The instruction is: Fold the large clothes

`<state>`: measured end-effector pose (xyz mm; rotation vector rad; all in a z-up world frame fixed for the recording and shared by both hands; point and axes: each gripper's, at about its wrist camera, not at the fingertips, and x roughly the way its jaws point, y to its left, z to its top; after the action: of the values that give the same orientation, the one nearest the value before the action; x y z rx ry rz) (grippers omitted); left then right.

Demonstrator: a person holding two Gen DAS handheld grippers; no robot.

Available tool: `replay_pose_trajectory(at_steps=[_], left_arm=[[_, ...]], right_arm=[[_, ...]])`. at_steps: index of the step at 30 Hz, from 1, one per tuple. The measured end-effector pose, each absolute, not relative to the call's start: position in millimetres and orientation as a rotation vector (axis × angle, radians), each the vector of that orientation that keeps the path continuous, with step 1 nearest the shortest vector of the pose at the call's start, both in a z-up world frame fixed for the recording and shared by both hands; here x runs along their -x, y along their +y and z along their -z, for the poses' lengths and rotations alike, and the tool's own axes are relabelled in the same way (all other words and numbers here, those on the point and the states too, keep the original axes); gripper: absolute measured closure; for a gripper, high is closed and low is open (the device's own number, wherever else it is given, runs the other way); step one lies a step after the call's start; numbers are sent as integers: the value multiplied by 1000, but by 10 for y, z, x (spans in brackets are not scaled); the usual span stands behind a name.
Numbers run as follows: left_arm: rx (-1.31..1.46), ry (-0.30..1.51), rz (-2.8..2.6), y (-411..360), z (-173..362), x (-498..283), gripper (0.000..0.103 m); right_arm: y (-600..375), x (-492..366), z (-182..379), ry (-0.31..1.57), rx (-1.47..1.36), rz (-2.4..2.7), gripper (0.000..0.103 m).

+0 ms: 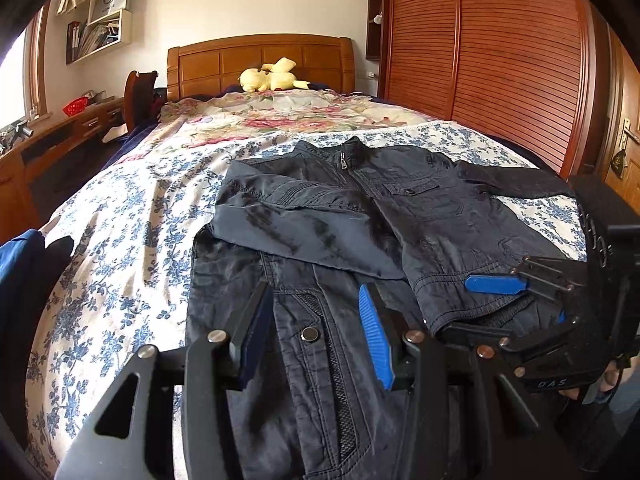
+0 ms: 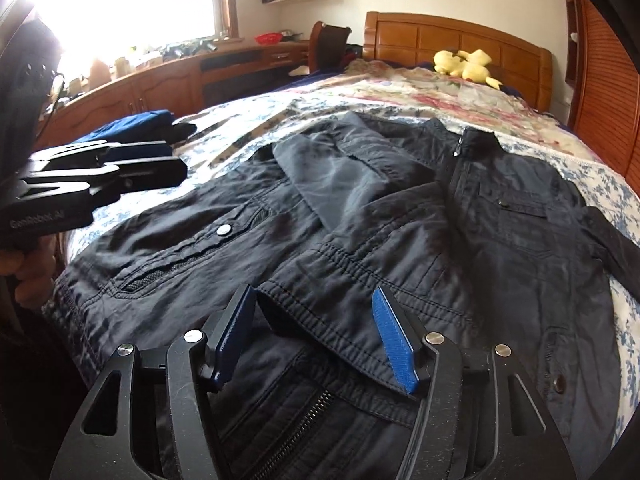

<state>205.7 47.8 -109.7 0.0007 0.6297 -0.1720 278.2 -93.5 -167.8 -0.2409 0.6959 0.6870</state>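
right gripper (image 2: 316, 336) spread over the folded-in cuff (image 2: 340, 320), pinching nothing
left gripper (image 1: 316, 332) parted above the jacket (image 1: 360, 208), empty

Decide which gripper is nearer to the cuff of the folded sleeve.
Right. The right gripper sits at the sleeve cuff, which lies between its open fingers; the left gripper hovers beside it over the jacket front.

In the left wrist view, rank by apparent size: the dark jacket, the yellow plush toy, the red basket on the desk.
1. Dark jacket, by far the largest.
2. Yellow plush toy.
3. Red basket, smallest.
The toy and basket sit far from the camera, so their true sizes stay unsure.
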Motion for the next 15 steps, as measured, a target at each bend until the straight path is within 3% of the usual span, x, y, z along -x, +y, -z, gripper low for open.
replay_pose_trajectory(at_steps=[12,13,14,15], left_arm=[[-3,634,168,494,1107,-2052,60],[-3,634,168,499,1108,-2049,60],[-2,634,168,495,1105,-2051,60],[-1,633,168,498,1104,-2048,60]], right_arm=[[-681,-2868,1834,744,321,-646,38],[-684,-2878,1841,747,320,-644,44],[-694,-2889,1842,748,321,-638,58],[-708,-2901,1844,757,318,-650,64]])
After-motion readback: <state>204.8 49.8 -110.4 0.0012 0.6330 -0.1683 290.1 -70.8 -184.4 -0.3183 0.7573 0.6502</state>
